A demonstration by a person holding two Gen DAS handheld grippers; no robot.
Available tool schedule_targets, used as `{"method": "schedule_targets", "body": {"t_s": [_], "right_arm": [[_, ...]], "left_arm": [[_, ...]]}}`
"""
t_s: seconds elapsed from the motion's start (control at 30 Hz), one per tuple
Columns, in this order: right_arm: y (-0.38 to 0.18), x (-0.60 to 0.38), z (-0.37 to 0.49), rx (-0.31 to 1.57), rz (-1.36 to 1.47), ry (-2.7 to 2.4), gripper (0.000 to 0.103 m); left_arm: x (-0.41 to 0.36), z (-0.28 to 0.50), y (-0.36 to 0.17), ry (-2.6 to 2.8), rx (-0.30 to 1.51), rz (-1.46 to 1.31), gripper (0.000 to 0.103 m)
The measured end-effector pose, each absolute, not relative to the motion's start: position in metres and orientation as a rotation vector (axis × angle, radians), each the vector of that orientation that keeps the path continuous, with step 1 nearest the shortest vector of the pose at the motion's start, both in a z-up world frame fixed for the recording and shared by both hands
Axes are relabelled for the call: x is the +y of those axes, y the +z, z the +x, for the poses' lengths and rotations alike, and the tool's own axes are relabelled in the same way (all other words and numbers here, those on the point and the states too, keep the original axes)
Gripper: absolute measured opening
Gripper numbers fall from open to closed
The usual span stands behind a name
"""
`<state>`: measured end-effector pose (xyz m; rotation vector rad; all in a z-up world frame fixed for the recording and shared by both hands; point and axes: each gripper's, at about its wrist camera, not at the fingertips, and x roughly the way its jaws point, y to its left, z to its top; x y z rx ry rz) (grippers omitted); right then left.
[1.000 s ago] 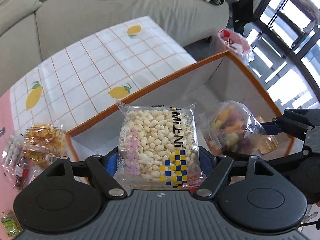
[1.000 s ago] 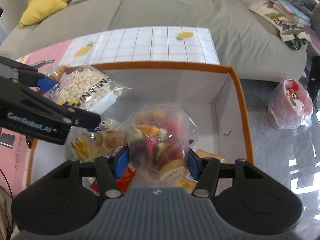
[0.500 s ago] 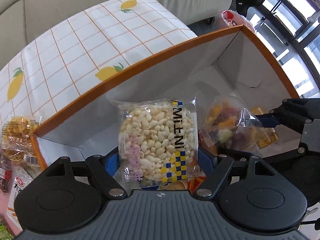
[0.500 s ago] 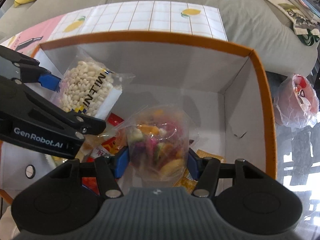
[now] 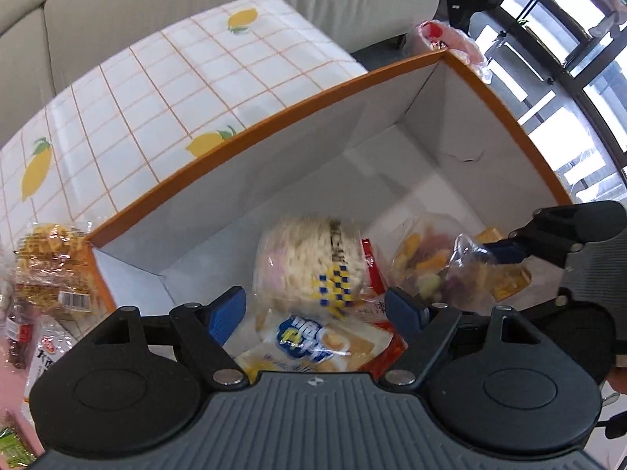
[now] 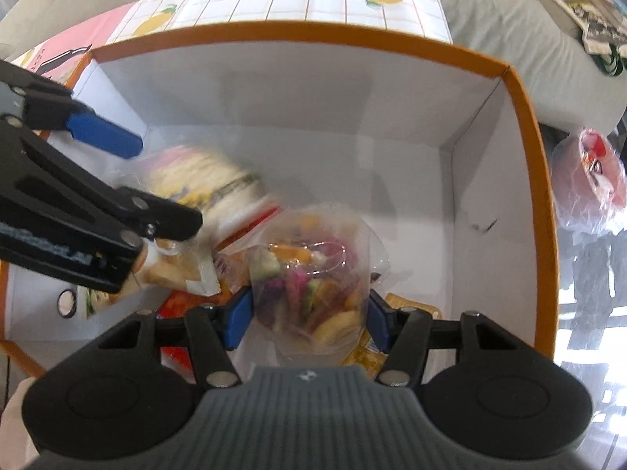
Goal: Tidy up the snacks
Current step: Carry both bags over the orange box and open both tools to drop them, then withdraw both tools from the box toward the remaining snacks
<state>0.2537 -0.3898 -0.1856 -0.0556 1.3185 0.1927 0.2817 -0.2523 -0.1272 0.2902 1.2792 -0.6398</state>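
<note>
Left gripper (image 5: 315,305): jaws have just been opening and now stand wide, pads clear of any packet; nothing held
Puffed-grain packet (image 5: 313,258): a second ago clamped between the left pads, now released and blurred, dropping onto the wrappers in the box, beyond the open fingers
Right gripper (image 6: 309,315): part-closed, both blue pads pressing the sides of the clear bag of mixed colourful snacks (image 6: 309,274), held low inside the box
Box (image 5: 274,117): orange-rimmed, white inside, resting on the lemon-print cloth (image 5: 156,90); several wrappers already lie on its floor near the left wall
Loose packets (image 5: 51,262): outside the box, beside its left corner, not yet packed
Assessment: one packet judged delivered; the mixed bag looks next for release; more remain outside
</note>
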Motion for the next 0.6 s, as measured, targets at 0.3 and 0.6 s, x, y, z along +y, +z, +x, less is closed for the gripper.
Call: {"method": "schedule_targets", "body": {"t_s": [0.3,0.6], "right_arm": [[-0.183,-0.388,0.252,1.379,-0.016,0.150,0.061],[-0.152,-0.371,0.236,1.334,-0.041,0.129,0.076]], "left_arm": [[-0.239,0.267,-0.106,-0.629,1.251,0.299,0.094],[-0.217,0.242,-0.071,-0.625,1.202,0.301,0.093]]}}
